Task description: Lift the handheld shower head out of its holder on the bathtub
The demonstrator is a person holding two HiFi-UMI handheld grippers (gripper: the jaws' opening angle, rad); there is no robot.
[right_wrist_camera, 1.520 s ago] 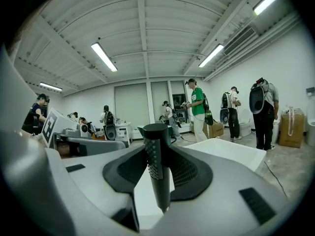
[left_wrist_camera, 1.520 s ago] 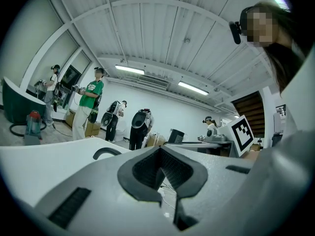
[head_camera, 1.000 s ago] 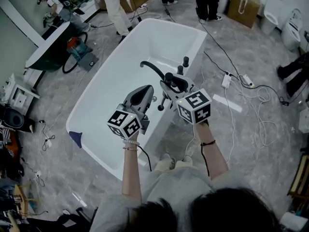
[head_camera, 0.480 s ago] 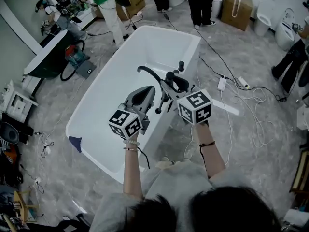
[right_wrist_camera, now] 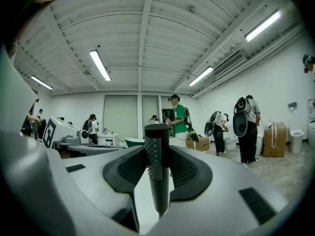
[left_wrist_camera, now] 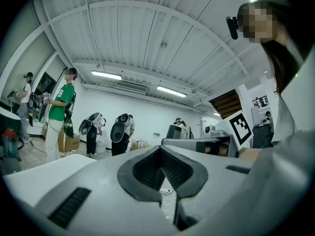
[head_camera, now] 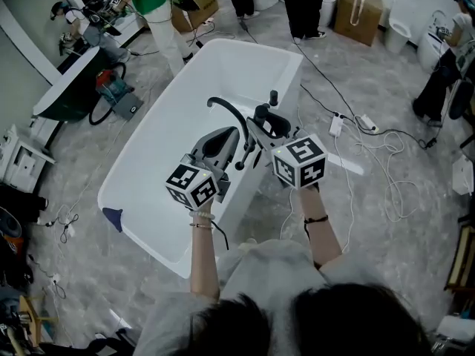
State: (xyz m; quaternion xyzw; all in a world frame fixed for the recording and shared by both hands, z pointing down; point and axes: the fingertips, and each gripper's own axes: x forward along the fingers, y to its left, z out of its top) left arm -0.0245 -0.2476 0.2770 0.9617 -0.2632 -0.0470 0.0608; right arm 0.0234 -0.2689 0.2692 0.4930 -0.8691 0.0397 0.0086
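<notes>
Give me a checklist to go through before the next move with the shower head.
1. Right gripper shut on the shower head: ok, its black handle stands upright between the pads.
2. Left gripper empty, jaws together: ok.
3. Shower head clear of its holder: cannot tell, the head view hides it behind the right gripper.
4. Hose free to follow: cannot tell, no view shows it.
5. People away from the grippers: ok, they stand beyond the bathtub.

Floor (head_camera: 386, 258): grey, marbled, strewn with cables (head_camera: 378, 133) | walls (right_wrist_camera: 275, 77): painted white | ceiling (right_wrist_camera: 142, 28): ribbed, lit by strip lights (right_wrist_camera: 101, 65) | cardboard box (head_camera: 367, 17) set beside toilets (head_camera: 395, 34)
</notes>
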